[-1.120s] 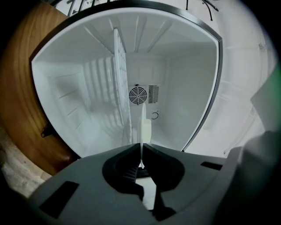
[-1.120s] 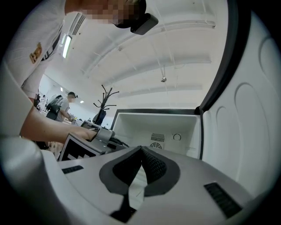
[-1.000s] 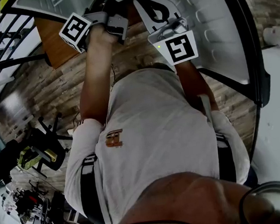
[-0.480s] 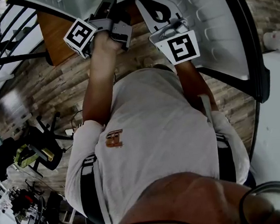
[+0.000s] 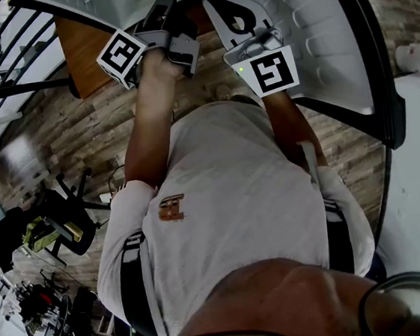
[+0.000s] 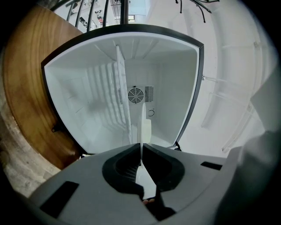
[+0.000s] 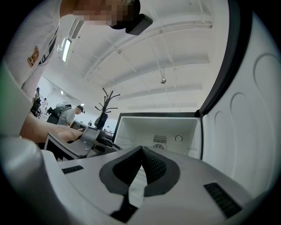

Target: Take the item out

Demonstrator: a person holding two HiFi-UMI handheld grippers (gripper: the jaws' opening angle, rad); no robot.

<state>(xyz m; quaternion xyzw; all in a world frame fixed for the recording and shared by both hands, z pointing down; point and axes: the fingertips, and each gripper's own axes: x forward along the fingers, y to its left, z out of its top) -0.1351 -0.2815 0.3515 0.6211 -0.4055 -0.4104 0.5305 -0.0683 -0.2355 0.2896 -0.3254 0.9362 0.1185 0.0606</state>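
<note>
**Thin plate nipped edge-on at the fridge mouth**

The left gripper (image 6: 141, 146) has its jaws almost closed, pressing from both sides on a thin white plate (image 6: 141, 123). In the left gripper view the plate shows only as a narrow edge. Its long axis runs straight out from the jaw tips toward the fan grille (image 6: 135, 95) on the back wall of the open fridge (image 6: 175, 79). It lies parallel to the fridge's shelf (image 6: 119, 88). The near end sits deep between the jaws, back past the ribbed pads (image 6: 125, 166), and the rest sticks out ahead of the tips. The far end overlaps the cavity beside the shelf, and I cannot tell whether it has cleared the opening.

The right gripper (image 7: 141, 148) points a little upward at the same fridge, next to its open door (image 7: 250, 132). Its jaw tips meet, and no view shows anything projecting from them.

In the head view, the left gripper's marker cube (image 5: 120, 55) sits slightly lower and nearer the person than a second ago, and a white rounded shape now shows at the top edge ahead of that gripper. Nothing has visibly shifted since half a second ago.
</note>
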